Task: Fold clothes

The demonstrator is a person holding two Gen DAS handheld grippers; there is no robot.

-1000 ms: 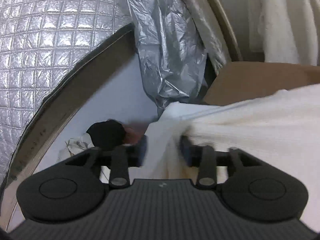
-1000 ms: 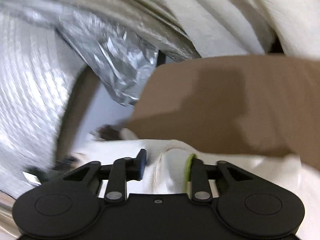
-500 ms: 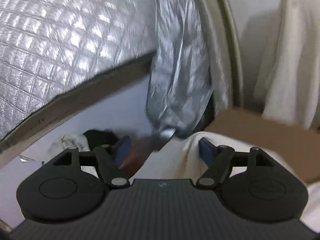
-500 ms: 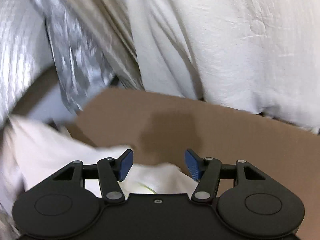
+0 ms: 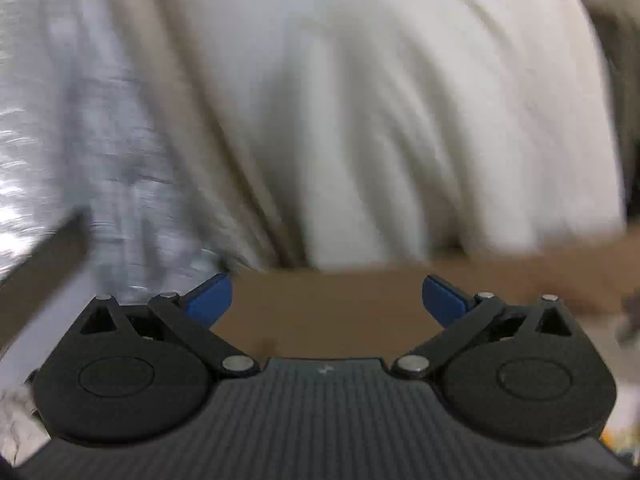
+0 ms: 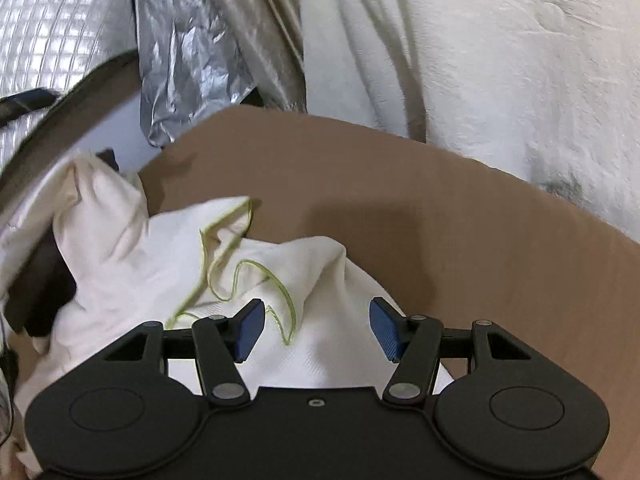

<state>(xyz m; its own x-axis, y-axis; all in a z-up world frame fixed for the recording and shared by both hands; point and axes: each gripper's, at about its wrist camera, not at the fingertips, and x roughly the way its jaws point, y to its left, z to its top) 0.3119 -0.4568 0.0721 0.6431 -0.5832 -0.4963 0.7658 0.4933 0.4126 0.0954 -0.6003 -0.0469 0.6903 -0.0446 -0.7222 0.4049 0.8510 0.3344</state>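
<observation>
1. White garment [image 6: 168, 264] with yellow-green edge trim [image 6: 236, 268] lies bunched on the brown cardboard sheet [image 6: 440, 220], left-centre of the right wrist view. It is a crumpled heap, not a flat fold; the trimmed hem loops over itself on top.
2. Right gripper [image 6: 316, 326]: jaws spread wide, nothing pinched. The cloth sits below and between the blue pads [image 6: 250, 330]; cannot tell whether the pads touch it or hover just over it.
3. Left gripper [image 5: 326, 300]: jaws spread fully wide, empty. Only bare cardboard [image 5: 320, 320] shows between its blue pads [image 5: 210, 298]. The view is motion-blurred, and the garment is not seen here.
4. Judgement: the heap fits either a garment dropped for re-gripping or one set down mid-fold. The pictures do not settle which.
5. Doing the fold well, whichever it is: take the trimmed hem as the landmark and find two matching corners or hem points, one per gripper.
6. Pinch a single layer only; the looped trim means layers overlap, so a deep bite would likely grab two.
7. Keep the cloth over the cardboard; the left part hangs near the edge by the dark rim [image 6: 60, 92].
8. Risk: the big white draped sheet [image 6: 460, 48] behind and the silver foil [image 6: 184, 48] at left are close, so mis-grabbing the same-coloured background fabric is easy.
</observation>
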